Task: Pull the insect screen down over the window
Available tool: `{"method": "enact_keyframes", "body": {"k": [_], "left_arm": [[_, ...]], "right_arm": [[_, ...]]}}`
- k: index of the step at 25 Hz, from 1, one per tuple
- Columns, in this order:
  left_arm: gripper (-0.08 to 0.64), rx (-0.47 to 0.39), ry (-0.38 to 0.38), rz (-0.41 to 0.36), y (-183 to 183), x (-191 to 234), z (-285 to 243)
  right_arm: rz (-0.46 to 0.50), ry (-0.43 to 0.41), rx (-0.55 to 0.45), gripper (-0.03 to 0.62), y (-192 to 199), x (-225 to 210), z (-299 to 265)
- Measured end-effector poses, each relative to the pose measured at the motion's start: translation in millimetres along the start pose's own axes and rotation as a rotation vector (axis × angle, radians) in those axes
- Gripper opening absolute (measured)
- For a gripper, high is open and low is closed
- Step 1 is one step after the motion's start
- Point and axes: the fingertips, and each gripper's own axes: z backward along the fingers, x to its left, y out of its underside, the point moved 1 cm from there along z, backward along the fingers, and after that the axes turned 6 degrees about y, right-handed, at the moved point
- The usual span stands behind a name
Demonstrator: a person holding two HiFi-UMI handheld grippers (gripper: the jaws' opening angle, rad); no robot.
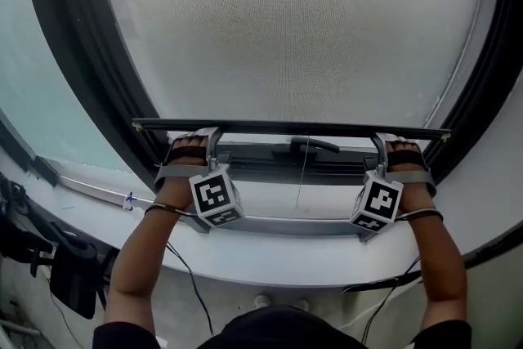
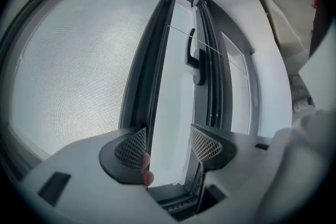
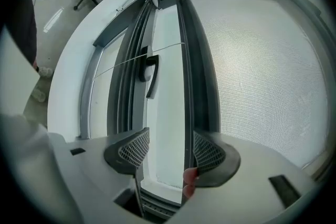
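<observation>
Along screen bar (image 1: 290, 127), arms (image 1: 143, 249) outstretched, left gripper (image 1: 214, 135), right gripper (image 1: 381, 140), jaws spread astride

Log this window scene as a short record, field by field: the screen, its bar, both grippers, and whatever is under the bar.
insect screen: mesh covers most of the window
bottom bar: dark, level, low down near the lower frame
left gripper: at the bar's left end, jaws apart, bar lying against one pad
right gripper: at the bar's right end, jaws apart, bar against one pad
window handle: dark, just below the bar's middle
pull cord: thin, hangs from the bar's middle
</observation>
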Motion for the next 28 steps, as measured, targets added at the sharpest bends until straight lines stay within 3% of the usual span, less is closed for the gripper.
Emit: {"method": "enact_keyframes", "body": {"k": [4, 10, 16, 20, 25, 28], "left_arm": [[0.267, 0.020, 0.033, -0.009, 0.9, -7.7, -3.6], [0.267, 0.033, 0.115, -0.009, 5.0, -42.5, -16.5], [0.267, 0.108, 0.132, -0.028, 14.0, -52.9, -19.5], [0.267, 0.097, 0.178, -0.008, 11.6, -89.2, -36.7], [0.267, 0.093, 0.112, -0.018, 10.5, -115.3, -55.7], [0.267, 0.104, 0.127, -0.019, 10.7, -117.8, -56.1]], "right_arm": [[0.000, -0.031, 0.008, 0.252, 0.2, 4.9, -3.3], [0.009, -0.149, -0.001, 0.252, -1.4, 40.5, -6.8], [0.007, -0.161, 0.008, 0.252, -1.8, 48.8, -10.1], [0.026, -0.268, 0.035, 0.252, 0.9, 89.3, -12.4], [0.000, -0.265, 0.026, 0.252, -2.4, 119.9, -22.0], [-0.012, -0.268, 0.040, 0.252, -4.8, 118.9, -19.1]]}}
